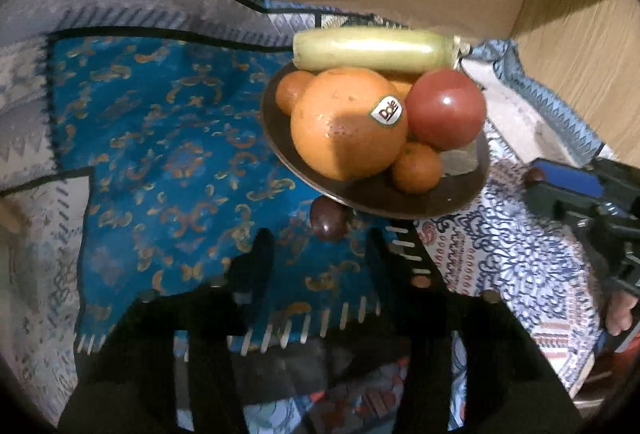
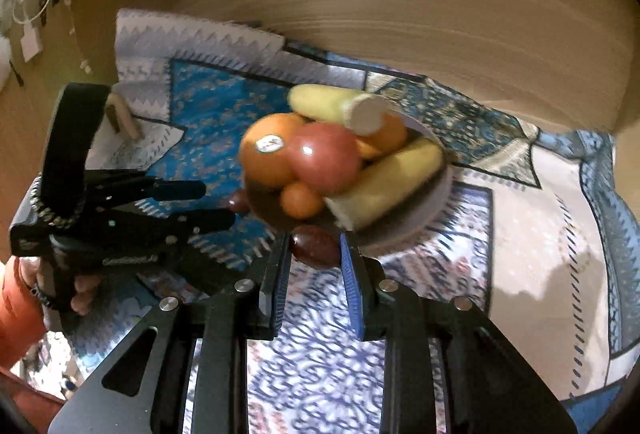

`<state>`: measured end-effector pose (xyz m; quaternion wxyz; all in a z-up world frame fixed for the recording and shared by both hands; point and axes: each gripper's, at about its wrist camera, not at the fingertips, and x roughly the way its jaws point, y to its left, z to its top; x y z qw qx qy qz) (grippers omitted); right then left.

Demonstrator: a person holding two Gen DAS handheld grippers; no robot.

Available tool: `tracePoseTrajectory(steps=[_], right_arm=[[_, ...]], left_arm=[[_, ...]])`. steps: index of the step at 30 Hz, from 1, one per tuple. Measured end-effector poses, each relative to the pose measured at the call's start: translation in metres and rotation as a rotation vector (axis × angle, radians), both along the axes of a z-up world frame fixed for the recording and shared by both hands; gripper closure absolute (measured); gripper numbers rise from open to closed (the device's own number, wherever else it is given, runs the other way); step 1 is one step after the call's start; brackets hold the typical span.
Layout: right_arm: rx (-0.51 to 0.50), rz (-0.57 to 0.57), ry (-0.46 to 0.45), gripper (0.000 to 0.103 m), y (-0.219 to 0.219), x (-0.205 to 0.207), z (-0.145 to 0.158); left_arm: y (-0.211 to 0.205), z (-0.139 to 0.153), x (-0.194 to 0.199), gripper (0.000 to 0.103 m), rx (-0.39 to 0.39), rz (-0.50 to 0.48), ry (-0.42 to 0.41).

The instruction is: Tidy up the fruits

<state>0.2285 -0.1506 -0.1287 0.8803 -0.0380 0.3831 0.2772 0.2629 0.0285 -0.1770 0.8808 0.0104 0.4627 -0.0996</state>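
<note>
In the right wrist view, the left gripper [image 2: 212,204] sits at the left of the frame, its jaws parted and empty, aimed at a dark date [image 2: 239,201] lying on the cloth [image 2: 540,234] beside the plate [image 2: 436,202]. Lower centre, the right gripper [image 2: 315,246] clamps a second glossy brown date [image 2: 315,246], just below the plate's rim. The plate, at centre, already carries a stickered orange [image 2: 266,156], a red tomato [image 2: 324,156], a tangerine [image 2: 301,200] and pale cucumbers [image 2: 384,182]. Most sorting looks done; the two dates remain.
</note>
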Motion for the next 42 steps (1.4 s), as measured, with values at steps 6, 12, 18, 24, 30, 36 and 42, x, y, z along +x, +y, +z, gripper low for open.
tracePoseTrajectory(steps=[6, 12, 18, 24, 30, 36, 42], right_arm=[[0.022, -0.024, 0.002, 0.08, -0.016, 0.003, -0.001], [0.032, -0.03, -0.004, 0.08, -0.02, 0.003, 0.0], [0.027, -0.024, 0.003, 0.08, -0.018, 0.004, -0.003], [0.015, -0.021, 0.0, 0.08, -0.014, 0.008, -0.004], [0.007, -0.039, -0.031, 0.08, -0.015, 0.014, 0.001], [-0.007, -0.048, -0.037, 0.08, -0.014, 0.026, -0.001], [-0.03, -0.043, -0.002, 0.08, -0.008, 0.038, -0.016]], left_arm=[[-0.005, -0.006, 0.011, 0.066, 0.023, -0.001, 0.013], [-0.013, -0.008, 0.016, 0.085, 0.049, -0.009, 0.003], [-0.006, -0.006, 0.011, 0.085, 0.022, 0.002, 0.002], [-0.002, 0.01, -0.005, 0.085, -0.01, 0.007, -0.03], [-0.013, 0.032, -0.011, 0.085, -0.033, -0.026, -0.088], [-0.028, 0.031, -0.004, 0.085, -0.034, -0.047, -0.094], [-0.032, 0.021, 0.004, 0.085, -0.036, -0.052, -0.058]])
